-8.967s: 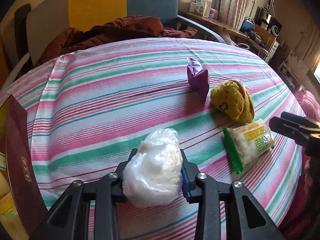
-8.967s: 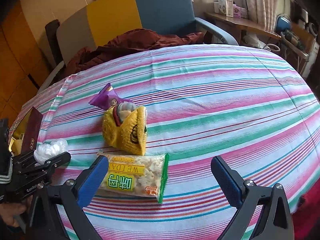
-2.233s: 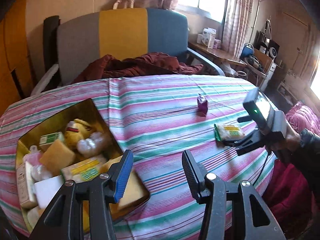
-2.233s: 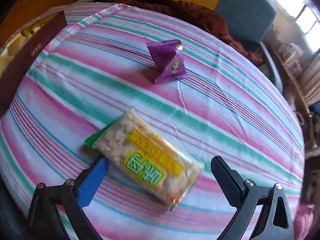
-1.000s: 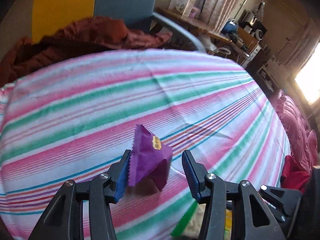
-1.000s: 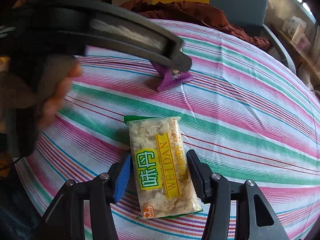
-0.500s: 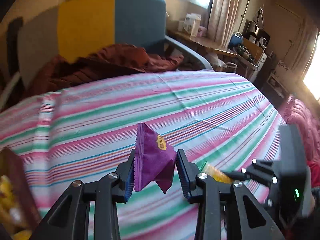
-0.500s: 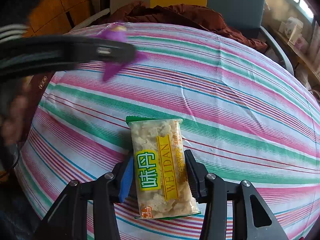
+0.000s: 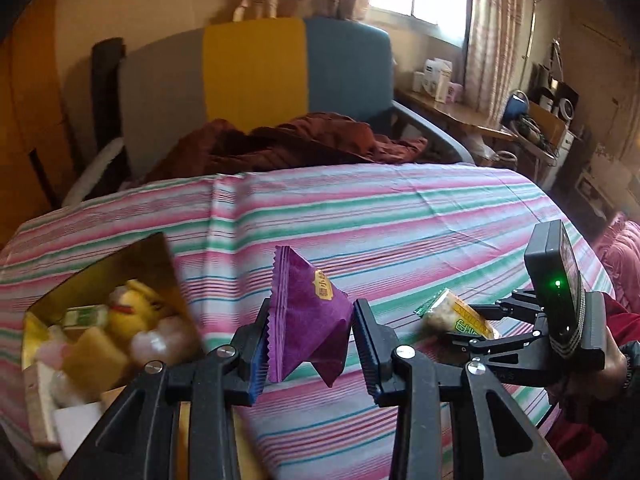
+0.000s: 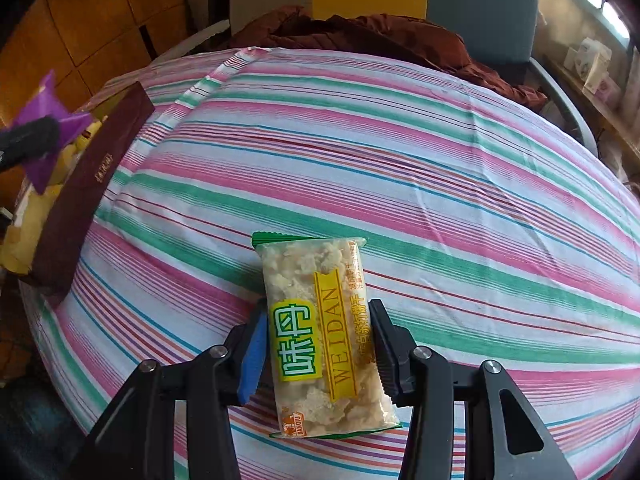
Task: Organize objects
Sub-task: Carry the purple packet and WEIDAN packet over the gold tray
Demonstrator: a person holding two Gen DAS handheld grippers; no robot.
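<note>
Fingers left (image 9: 309, 344): clamp purple packet (image 9: 306, 316), aloft | right (image 10: 318, 350): grip cracker pack (image 10: 324, 344), seemingly lifted

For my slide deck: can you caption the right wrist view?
Right gripper clamps a Weidan snack packet over the striped tablecloth, brown box at left.

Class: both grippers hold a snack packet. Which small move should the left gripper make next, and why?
Probably carry the purple packet leftward over the open box before releasing. The left gripper clamps it above the striped cloth, and the box already holds other items.
</note>
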